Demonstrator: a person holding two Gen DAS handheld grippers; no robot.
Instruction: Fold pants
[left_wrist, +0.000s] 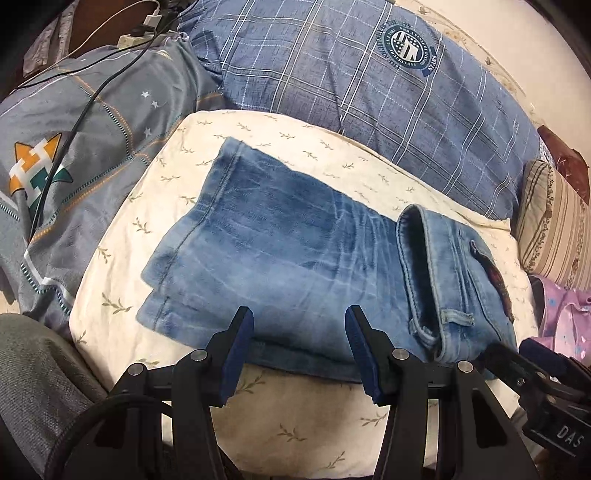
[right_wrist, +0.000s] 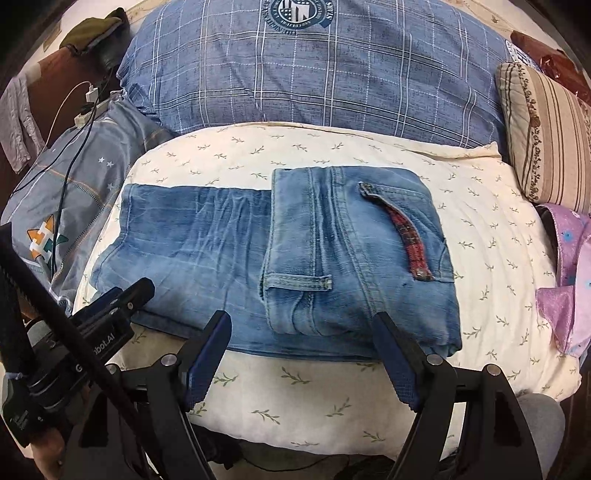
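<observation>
Already part-folded: faded blue denim pants (right_wrist: 258, 258), waistband end atop legs.

Jeans (right_wrist: 229, 251): waist part folded over legs, hides what's beneath; near hem sits behind gripper fingers. Purple cloth (right_wrist: 569, 266) cut by right edge in both views. Crest text on plaid pillow (left_wrist: 369, 92) too small to read

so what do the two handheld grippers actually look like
Both the left gripper and right gripper are black, with angular linkage arms, silver pivot pins and dark blue ribbed pads. White lettering marks their bodies; a black cable loops by the left one.
</observation>
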